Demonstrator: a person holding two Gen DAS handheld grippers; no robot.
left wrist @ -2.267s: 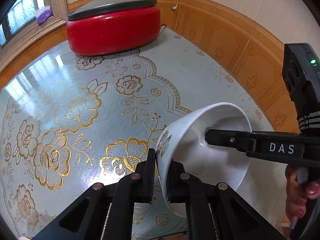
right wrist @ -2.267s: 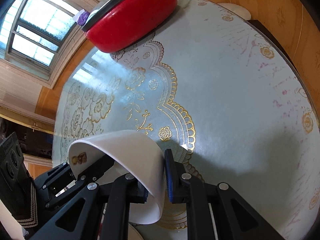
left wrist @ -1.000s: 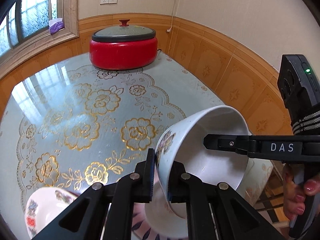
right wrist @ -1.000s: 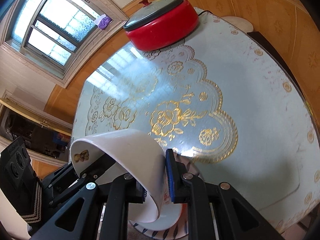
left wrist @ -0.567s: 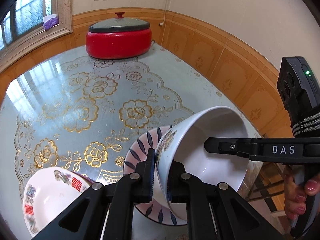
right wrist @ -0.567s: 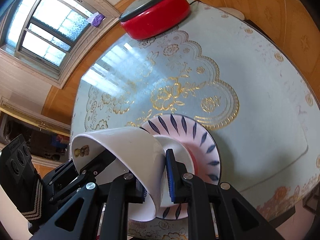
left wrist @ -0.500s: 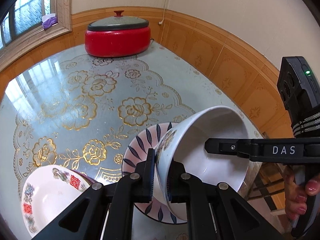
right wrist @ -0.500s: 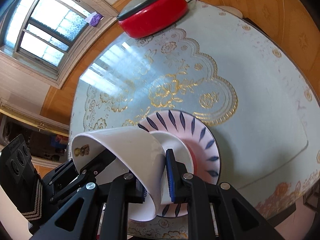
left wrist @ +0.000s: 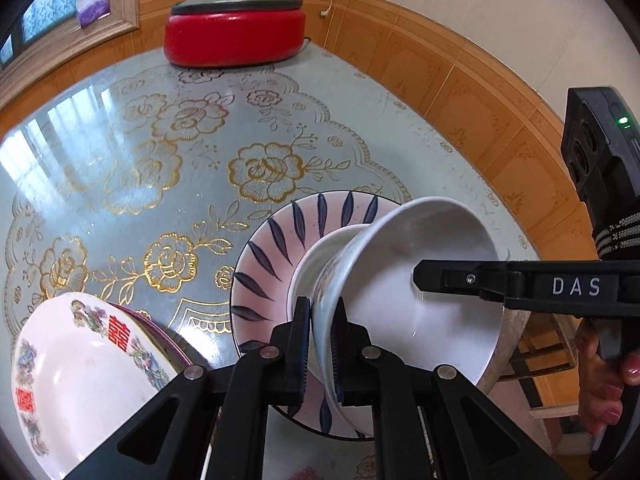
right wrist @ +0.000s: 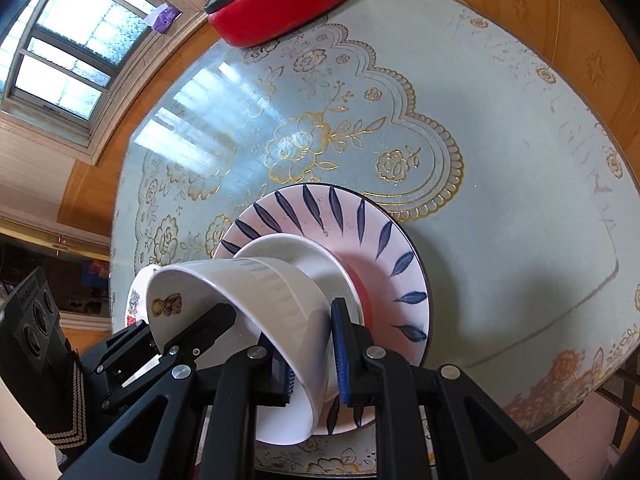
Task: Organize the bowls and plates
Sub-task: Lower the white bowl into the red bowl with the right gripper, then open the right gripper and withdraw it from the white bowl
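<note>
I have both grippers on one white bowl (left wrist: 424,280), each clamped on its rim from an opposite side. In the left wrist view my left gripper (left wrist: 323,338) sits at lower centre, its jaws clenched on the bowl's near wall, one finger outside and one inside. The right gripper (left wrist: 448,278) reaches in from the right edge of that frame, its one visible finger lying inside the bowl. In the right wrist view the right gripper (right wrist: 312,352) bites the rim at lower centre, blue pads (right wrist: 339,344) against the bowl's outer wall, jaws closed on it.

The bowl (right wrist: 248,300) is tipped on its side (a small bear print shows on its inner wall in the right view) and hangs low over a smaller white dish (right wrist: 312,256) that sits inside a pink plate (left wrist: 272,248) with dark blue leaf strokes; whether bowl and dish touch I cannot tell.

At the lower left of the left wrist frame lies a floral bowl (left wrist: 80,372) with red characters. The bench (left wrist: 120,152) wears a pale blue cloth with gold roses, and a red lidded cooker (left wrist: 234,36) stands at top centre.
</note>
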